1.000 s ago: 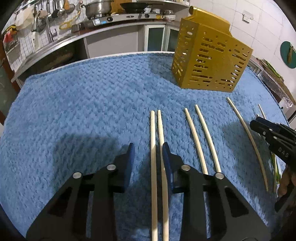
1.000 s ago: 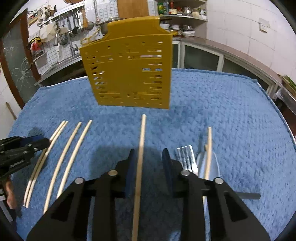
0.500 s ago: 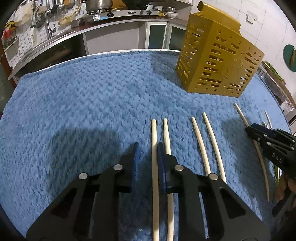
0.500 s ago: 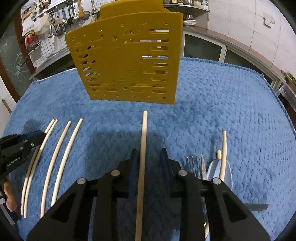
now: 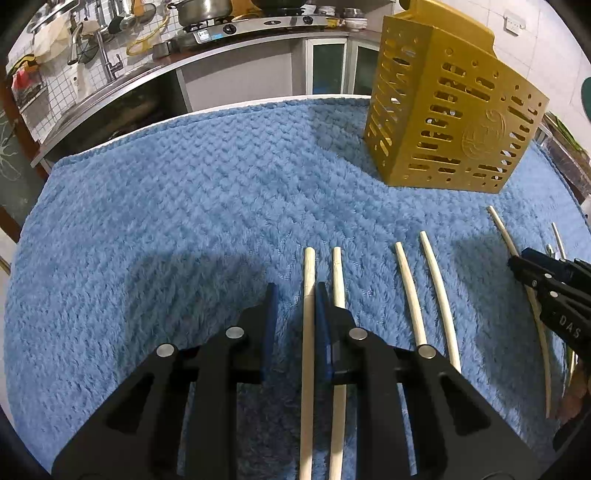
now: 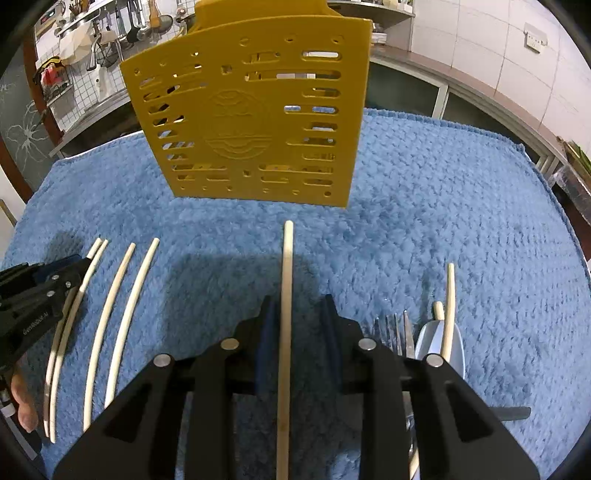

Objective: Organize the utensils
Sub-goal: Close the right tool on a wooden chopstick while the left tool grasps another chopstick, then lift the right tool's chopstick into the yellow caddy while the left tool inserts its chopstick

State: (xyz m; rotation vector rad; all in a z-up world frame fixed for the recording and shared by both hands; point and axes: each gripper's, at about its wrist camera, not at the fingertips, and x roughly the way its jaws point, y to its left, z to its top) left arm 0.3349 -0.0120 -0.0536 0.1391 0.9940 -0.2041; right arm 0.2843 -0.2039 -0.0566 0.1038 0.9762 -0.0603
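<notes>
Several pale chopsticks lie on a blue towel in front of a yellow slotted utensil holder, which also shows in the right wrist view. My left gripper is low over the towel, jaws partly open. One chopstick lies between them against the right finger; its neighbour lies just outside. My right gripper is partly open around a single chopstick that lies between its jaws, untouched on the right side.
A fork, a spoon and another chopstick lie right of my right gripper. Two more chopsticks lie between the grippers. A kitchen counter with a stove is behind the table.
Both grippers have moved forward along the chopsticks toward the holder. Their jaws narrowed from wide open; the left now has one chopstick between them, no longer two.
</notes>
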